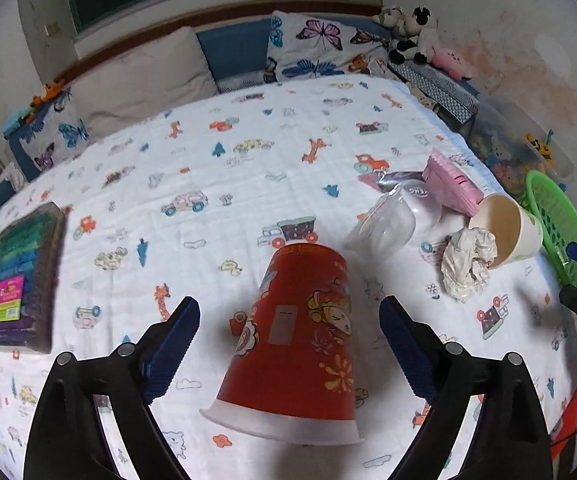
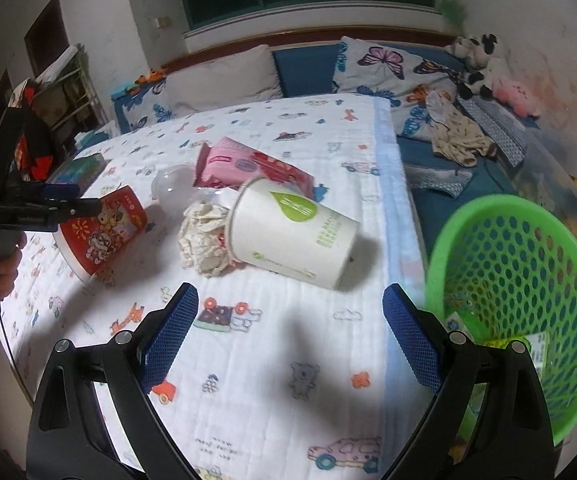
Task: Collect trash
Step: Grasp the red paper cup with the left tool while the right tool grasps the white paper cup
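While a red paper cup (image 1: 300, 332) lies on its side on the patterned bed sheet (image 1: 216, 184), the left gripper (image 1: 290, 338) hangs over it with both blue pads (image 1: 174, 344) spread wide, one on each side of the cup and neither touching it. The cup's white rim faces the camera, its base pointing up the bed.

Just beyond it to the right sits a small heap of litter: a clear plastic cup (image 1: 384, 226) on its side, a pink wrapper (image 1: 450, 184) behind that, a white paper cup (image 1: 508, 230) tipped over, and a crumpled tissue (image 1: 466, 264) resting against the white cup's open mouth. A green mesh basket (image 1: 560, 224) stands at the bed's right edge, near the white cup. Well apart on the left of the sheet lies a flat packet of coloured items (image 1: 20, 276).

From the right wrist view, the right gripper (image 2: 290, 334) is also open and empty, poised above bare sheet with the white paper cup lying ahead of it and the basket close at its right finger. Some paper scraps (image 2: 528, 350) lie in the basket's bottom. A person's hand (image 2: 0, 272) grips the left tool's handle at that frame's left margin. Pillows (image 1: 320, 46) and stuffed toys (image 1: 412, 34) line the head of the bed.
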`<state>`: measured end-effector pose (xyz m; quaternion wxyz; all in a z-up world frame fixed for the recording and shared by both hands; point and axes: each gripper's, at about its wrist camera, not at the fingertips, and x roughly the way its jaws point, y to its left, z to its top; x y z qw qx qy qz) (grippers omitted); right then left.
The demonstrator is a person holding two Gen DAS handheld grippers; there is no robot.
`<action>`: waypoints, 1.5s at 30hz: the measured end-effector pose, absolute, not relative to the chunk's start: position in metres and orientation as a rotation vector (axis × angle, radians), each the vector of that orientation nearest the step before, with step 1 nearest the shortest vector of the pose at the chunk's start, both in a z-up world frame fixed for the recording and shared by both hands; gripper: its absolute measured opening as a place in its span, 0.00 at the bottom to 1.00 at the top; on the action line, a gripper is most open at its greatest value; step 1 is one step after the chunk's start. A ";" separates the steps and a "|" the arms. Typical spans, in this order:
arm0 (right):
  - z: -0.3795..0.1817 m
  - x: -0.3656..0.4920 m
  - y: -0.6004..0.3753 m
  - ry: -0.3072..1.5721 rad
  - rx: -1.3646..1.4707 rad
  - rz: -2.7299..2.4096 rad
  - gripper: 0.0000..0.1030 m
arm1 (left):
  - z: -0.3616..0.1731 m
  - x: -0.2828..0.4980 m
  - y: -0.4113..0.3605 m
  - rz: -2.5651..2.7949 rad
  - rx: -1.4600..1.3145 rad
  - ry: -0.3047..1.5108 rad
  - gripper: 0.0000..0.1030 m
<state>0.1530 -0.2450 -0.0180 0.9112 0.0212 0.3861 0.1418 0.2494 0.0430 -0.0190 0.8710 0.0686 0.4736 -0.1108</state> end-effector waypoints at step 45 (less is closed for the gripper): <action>-0.061 0.250 -0.186 0.919 -0.735 0.628 0.90 | -0.059 0.285 0.051 -0.354 0.102 1.160 0.87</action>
